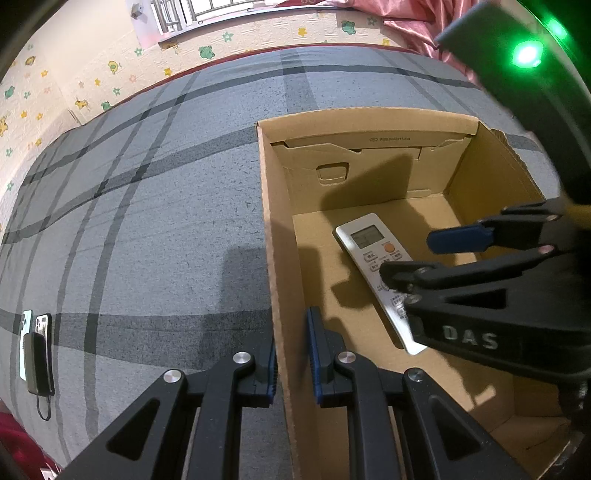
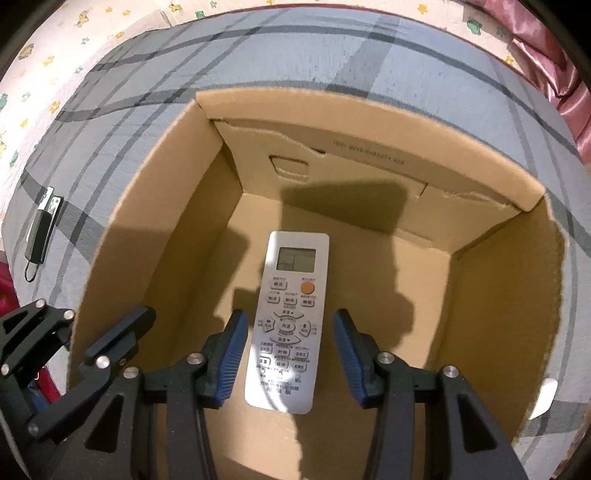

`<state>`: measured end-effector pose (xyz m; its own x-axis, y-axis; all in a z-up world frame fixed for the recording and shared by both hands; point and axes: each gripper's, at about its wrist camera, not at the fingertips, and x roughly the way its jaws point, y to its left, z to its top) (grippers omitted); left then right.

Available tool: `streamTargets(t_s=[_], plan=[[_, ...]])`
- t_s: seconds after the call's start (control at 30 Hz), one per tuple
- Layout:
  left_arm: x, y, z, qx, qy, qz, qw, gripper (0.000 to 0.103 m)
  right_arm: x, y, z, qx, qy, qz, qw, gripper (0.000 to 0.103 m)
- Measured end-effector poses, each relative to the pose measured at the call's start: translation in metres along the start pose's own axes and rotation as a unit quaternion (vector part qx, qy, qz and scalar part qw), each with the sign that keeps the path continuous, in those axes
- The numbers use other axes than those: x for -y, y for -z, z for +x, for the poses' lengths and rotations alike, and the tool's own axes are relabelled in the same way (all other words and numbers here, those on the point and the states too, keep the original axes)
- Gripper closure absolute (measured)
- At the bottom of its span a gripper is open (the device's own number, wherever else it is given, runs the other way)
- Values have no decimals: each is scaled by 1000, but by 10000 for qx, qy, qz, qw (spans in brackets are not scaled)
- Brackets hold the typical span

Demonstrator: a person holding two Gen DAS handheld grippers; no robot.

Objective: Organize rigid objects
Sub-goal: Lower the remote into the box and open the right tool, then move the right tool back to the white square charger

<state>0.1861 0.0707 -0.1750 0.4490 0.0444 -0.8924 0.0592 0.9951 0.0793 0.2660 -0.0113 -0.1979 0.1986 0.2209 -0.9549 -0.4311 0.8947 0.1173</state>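
The air-conditioner remote [image 2: 287,320] lies in the cardboard box [image 2: 509,295], freed between the right hand-held gripper [image 2: 286,356]'s parted pads; the left hand-held gripper [image 1: 291,360] pinches the box wall, and phones with a power bank [image 1: 37,350] wait near the bed [image 1: 147,206]'s left edge.

remote [image 2: 290,317] flat on box [image 2: 509,295] floor | right claw [image 2: 290,354] astride it, pads clear

This is a bedroom in a home. A big bed with a gray checked sheet [image 1: 147,221] fills most of the picture. At the top, the wall [image 1: 92,74] has cream paper with little green frogs and yellow stars. A window with bars [image 1: 177,14] sits at the top middle. A shiny pink curtain [image 1: 406,26] hangs in the upper right corner.
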Motion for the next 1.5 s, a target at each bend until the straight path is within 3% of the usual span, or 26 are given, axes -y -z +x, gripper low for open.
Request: streamTargets(t_s=[0.3,0.7,1.07,1.5], plan=[[-1,-1,0,-9,8,-22,10000,88,-4,9,-39,373,177,-128,9991,42],[-1,-1,1,-21,0,-20,10000,88,16,19,-85,875,471,-38,9950,1],[-2,-2,2,-27,11,-30,10000,88,64,33,-130,1278,603,246,9897,0],[-2,-1,2,-33,0,-17,10000,88,157,62,-157,1322,1084,897,9812,0]])
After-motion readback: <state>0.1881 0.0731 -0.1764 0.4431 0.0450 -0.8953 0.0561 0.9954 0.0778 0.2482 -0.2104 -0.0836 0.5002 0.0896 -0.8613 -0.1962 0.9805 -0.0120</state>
